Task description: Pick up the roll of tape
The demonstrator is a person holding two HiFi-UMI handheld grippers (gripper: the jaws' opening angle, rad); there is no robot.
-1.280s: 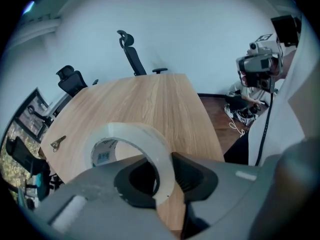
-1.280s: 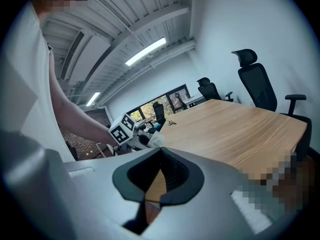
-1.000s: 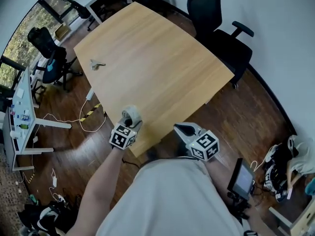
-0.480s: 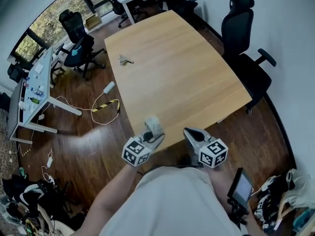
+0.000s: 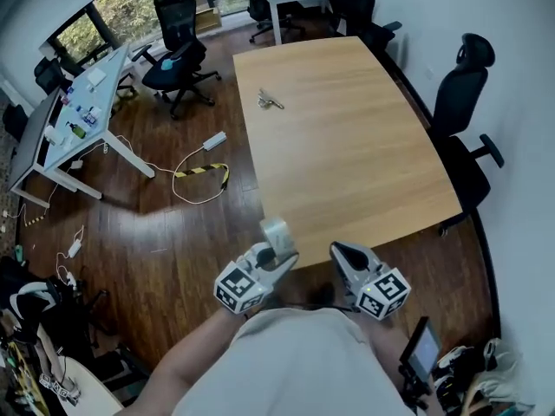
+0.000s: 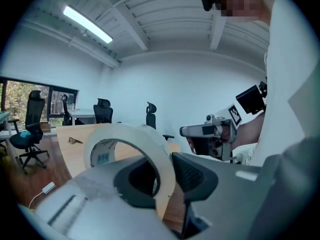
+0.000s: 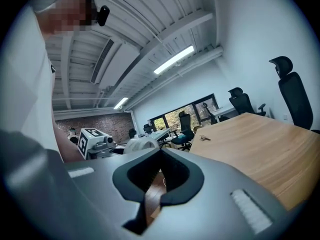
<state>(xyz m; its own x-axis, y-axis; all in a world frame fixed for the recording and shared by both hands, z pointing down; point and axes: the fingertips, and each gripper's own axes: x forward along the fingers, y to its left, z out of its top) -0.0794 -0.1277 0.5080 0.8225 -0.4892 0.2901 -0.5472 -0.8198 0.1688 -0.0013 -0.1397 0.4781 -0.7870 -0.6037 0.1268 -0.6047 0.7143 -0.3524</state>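
Observation:
The roll of tape is a pale ring, and my left gripper is shut on its wall, one jaw inside the ring and one outside. It hangs in the air just off the near left corner of the wooden table. In the left gripper view the tape stands on edge between the dark pads of the left gripper. My right gripper is shut and holds nothing, close to the right of the left one. The right gripper view shows its own jaws meeting, with the tape beyond them.
A small metal object lies near the table's far left edge. Black office chairs stand along the right side and beyond the far end. A striped cable lies on the wooden floor at left, next to a white desk.
Both grippers have risen and drawn back from the table's near edge towards the person. The tape went along in the left gripper. The head view has swung, so the table sits further right.

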